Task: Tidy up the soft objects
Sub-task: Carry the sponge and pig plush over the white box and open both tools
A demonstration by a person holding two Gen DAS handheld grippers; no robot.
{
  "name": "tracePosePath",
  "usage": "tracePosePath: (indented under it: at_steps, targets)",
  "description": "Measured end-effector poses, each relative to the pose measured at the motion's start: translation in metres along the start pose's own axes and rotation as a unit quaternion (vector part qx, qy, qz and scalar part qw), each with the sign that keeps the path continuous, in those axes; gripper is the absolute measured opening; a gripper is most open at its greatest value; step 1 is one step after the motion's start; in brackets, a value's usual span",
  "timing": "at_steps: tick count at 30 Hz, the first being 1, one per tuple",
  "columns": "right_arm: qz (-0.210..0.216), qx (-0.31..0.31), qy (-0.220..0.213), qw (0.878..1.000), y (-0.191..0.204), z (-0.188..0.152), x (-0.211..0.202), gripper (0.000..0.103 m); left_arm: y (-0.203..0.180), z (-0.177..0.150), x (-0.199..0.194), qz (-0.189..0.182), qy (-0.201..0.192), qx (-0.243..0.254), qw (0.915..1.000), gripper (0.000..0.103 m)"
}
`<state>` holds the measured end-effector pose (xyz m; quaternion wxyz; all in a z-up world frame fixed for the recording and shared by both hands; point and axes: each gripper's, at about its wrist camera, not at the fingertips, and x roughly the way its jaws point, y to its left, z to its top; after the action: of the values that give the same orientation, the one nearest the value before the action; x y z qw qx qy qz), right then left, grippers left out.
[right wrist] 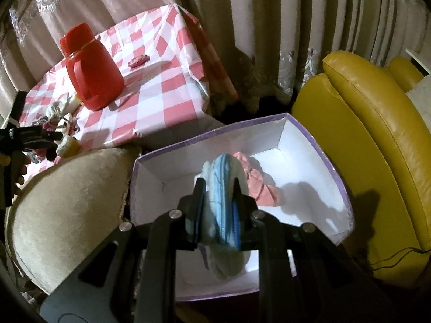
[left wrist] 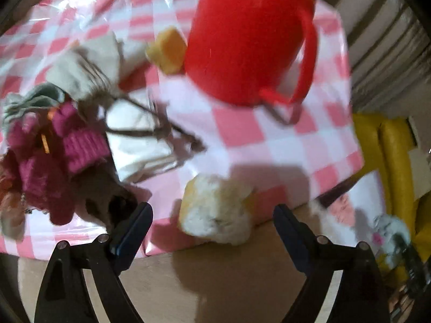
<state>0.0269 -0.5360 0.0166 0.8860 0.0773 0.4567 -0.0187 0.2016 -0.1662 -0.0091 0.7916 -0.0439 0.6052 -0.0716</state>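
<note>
Our two grippers at work: one over the table, one over the box.

We take the checked table (right wrist: 150, 91) as our landmark and go from big to small. Beside it stands a yellow armchair (right wrist: 377, 140), and in front of it a beige cushion (right wrist: 67, 188) next to a white box (right wrist: 309, 145) with a purple rim, already holding a pink soft thing (right wrist: 258, 185). A red jug (right wrist: 91, 72) stands on the table, with a heap of knitted and cloth pieces (left wrist: 64, 140) beside it (blurred, so we cannot sort them). Our right gripper (right wrist: 218, 185) hangs over the box, jaws nearly together and pinching a pale blue soft toy (right wrist: 223, 215). Our left gripper (left wrist: 212, 212) hovers at the table's near edge, jaws spread wide either side of a small cream and yellow sponge (left wrist: 215, 210), not pressing on it.
</note>
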Motion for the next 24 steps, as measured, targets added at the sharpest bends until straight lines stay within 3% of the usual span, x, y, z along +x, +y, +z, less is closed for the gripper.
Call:
tracePosePath:
  at_steps: [3, 5, 6, 7, 11, 15, 17, 19, 21, 22, 24]
  targets:
    - [-0.003, -0.011, 0.002, 1.000, 0.006, -0.002, 0.002, 0.021, -0.008, 0.000, 0.020, 0.014, 0.033, 0.017, 0.9992, 0.092]
    - [-0.009, -0.019, 0.004, 1.000, 0.009, -0.003, 0.004, 0.021, -0.018, -0.001, 0.028, 0.008, 0.040, 0.037, 0.9985, 0.083]
    - [-0.013, -0.020, 0.003, 1.000, 0.010, -0.004, 0.004, 0.021, -0.027, -0.003, 0.027, 0.036, 0.035, 0.057, 0.9971, 0.068]
    - [-0.019, -0.022, 0.002, 1.000, 0.011, -0.003, 0.005, 0.021, -0.033, -0.004, 0.025, 0.048, 0.030, 0.069, 0.9960, 0.061]
    - [-0.038, -0.030, -0.001, 0.999, 0.013, -0.001, 0.004, 0.022, -0.077, -0.016, 0.000, 0.035, -0.019, 0.121, 0.9919, 0.059]
    - [-0.037, -0.032, 0.001, 0.999, 0.014, -0.001, 0.004, 0.026, -0.125, -0.035, -0.032, -0.075, -0.057, 0.140, 0.9857, 0.060]
    - [-0.041, -0.029, 0.000, 0.999, 0.013, 0.000, 0.004, 0.044, -0.154, -0.050, -0.041, -0.117, -0.065, 0.162, 0.9776, 0.061]
    - [-0.044, -0.027, -0.008, 0.999, 0.013, 0.001, 0.000, 0.079, -0.178, -0.061, -0.043, -0.154, -0.063, 0.174, 0.9706, 0.064]
    - [-0.054, -0.028, -0.020, 0.998, 0.014, 0.002, -0.005, 0.081, -0.192, -0.070, -0.042, -0.186, -0.058, 0.179, 0.9642, 0.069]
    - [-0.056, -0.028, -0.021, 0.998, 0.013, 0.003, -0.006, 0.081, -0.199, -0.073, -0.040, -0.208, -0.049, 0.179, 0.9603, 0.079]
    - [-0.060, -0.026, -0.023, 0.998, 0.013, 0.005, -0.006, 0.083, -0.203, -0.077, -0.033, -0.233, -0.034, 0.175, 0.9559, 0.085]
